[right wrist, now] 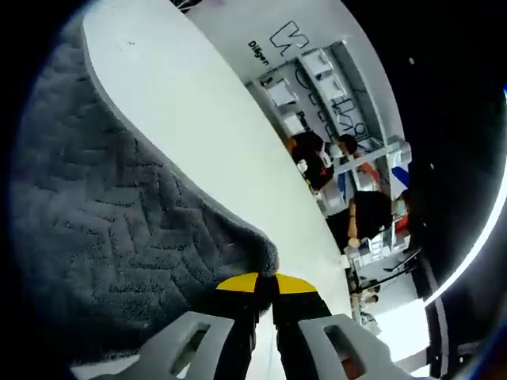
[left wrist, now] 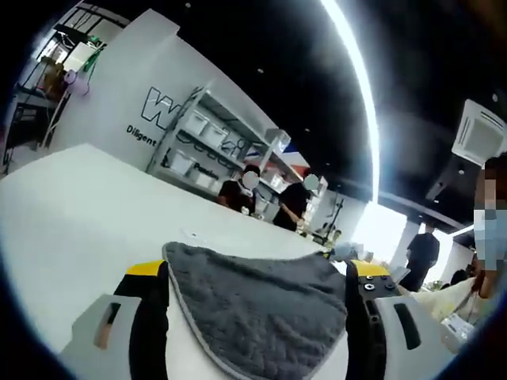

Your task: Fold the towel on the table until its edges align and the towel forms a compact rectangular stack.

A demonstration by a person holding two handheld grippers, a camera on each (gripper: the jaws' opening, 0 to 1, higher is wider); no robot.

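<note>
The left gripper (left wrist: 257, 294) stands wide apart around the grey towel (left wrist: 261, 305); the right gripper (right wrist: 265, 286) pinches the towel's corner.

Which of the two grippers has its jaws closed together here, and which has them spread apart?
The right gripper: its yellow-tipped jaws meet at the grey towel corner. The left gripper has its jaws wide apart, the towel draped between them.
</note>
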